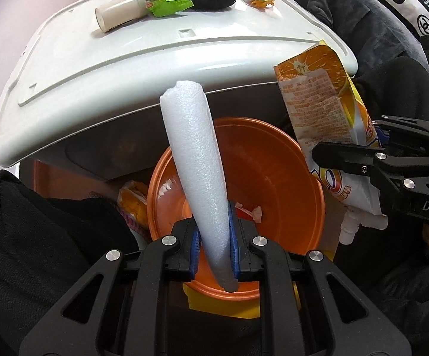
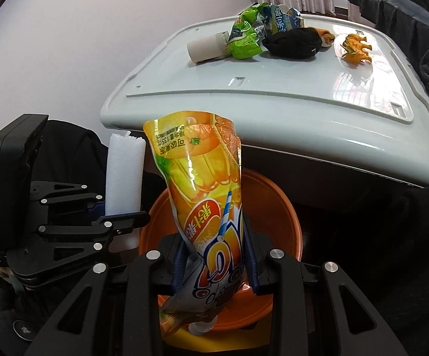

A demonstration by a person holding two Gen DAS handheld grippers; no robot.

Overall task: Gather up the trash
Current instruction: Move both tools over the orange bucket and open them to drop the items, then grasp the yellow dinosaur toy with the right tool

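My left gripper (image 1: 214, 240) is shut on a white foam roll (image 1: 198, 160) and holds it upright above an orange bowl (image 1: 267, 160). My right gripper (image 2: 215, 255) is shut on an orange juice pouch (image 2: 205, 190), spout down, above the same orange bowl (image 2: 273, 207). The pouch (image 1: 327, 109) and right gripper (image 1: 362, 160) show at the right of the left wrist view. The foam roll (image 2: 124, 175) and left gripper (image 2: 74, 222) show at the left of the right wrist view. Small paper scraps (image 1: 251, 212) lie in the bowl.
A white table (image 2: 273, 112) stands behind the bowl. On it lie a white bottle (image 2: 207, 47), a green wrapper (image 2: 245, 40), a blue wrapper (image 2: 285, 19), a black sock (image 2: 293, 44) and an orange toy (image 2: 357, 48). Dark clothing (image 1: 362, 3) hangs at the right.
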